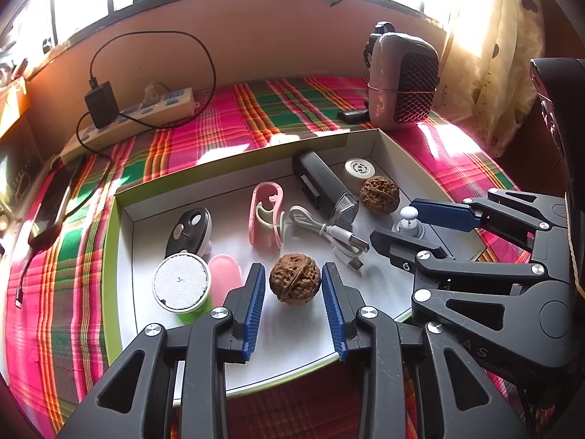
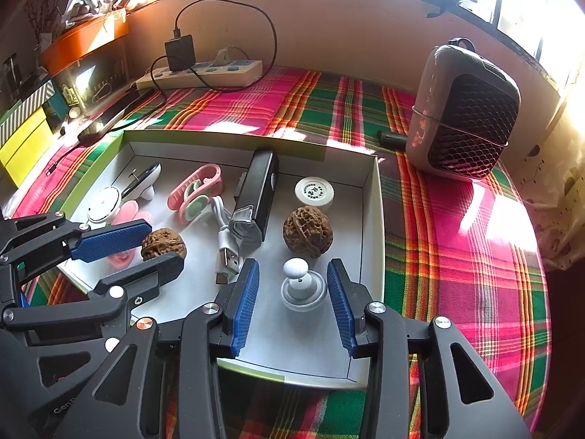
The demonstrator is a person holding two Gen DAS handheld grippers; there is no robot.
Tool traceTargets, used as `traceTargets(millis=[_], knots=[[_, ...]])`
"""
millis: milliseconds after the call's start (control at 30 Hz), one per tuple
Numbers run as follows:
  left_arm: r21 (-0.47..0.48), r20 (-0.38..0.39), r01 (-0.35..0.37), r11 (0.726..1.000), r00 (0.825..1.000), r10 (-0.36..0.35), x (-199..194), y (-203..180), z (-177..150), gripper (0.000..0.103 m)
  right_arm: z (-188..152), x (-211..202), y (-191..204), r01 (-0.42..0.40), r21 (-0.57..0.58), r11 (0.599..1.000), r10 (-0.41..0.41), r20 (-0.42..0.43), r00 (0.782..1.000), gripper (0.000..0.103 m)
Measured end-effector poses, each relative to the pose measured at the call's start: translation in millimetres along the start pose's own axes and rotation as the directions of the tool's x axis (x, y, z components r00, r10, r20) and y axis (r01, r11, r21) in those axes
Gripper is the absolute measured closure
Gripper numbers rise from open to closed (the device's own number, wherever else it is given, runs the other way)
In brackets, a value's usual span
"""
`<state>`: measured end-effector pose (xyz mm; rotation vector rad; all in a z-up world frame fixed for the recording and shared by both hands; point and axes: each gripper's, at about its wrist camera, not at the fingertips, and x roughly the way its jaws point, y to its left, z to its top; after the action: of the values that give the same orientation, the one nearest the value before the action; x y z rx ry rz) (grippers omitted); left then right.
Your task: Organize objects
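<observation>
Walnut point(image 1: 295, 278) sits on the floor of the tray point(image 1: 234, 179), between the left gripper's point(image 1: 294, 285) jaws, which stand spread with a gap on both sides, so it looks set down rather than held. Beside it, the right gripper point(image 2: 292, 285) straddles a small white knob point(image 2: 302, 284), jaws likewise apart and not pinching it. A second walnut point(image 2: 308, 231), a black case point(image 2: 259, 190), a cable point(image 2: 226, 236) and a pink clip point(image 2: 195, 192) lie spaced out in the same tray on the plaid-covered counter point(image 2: 457, 219), probably so each can be reached singly.
</observation>
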<state>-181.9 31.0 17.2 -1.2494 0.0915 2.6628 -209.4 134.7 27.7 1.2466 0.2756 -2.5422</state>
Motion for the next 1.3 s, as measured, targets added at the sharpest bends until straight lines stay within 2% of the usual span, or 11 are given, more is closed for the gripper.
traceTargets(millis=[467, 1300], knots=[[-0.037, 0.032, -0.016, 0.999, 0.999, 0.017, -22.5, 6.4, -8.5, 0.072, -8.6, -18.0, 2.6, 0.0, 0.035, 0.999, -0.001, 0.029, 1.0, 0.058], [-0.102, 0.072, -0.098, 0.99, 0.992, 0.106, -67.5, 5.8, -41.9, 0.072, -34.8, -66.7, 14.4, -0.018, 0.103, 0.994, 0.006, 0.117, 0.993, 0.058]])
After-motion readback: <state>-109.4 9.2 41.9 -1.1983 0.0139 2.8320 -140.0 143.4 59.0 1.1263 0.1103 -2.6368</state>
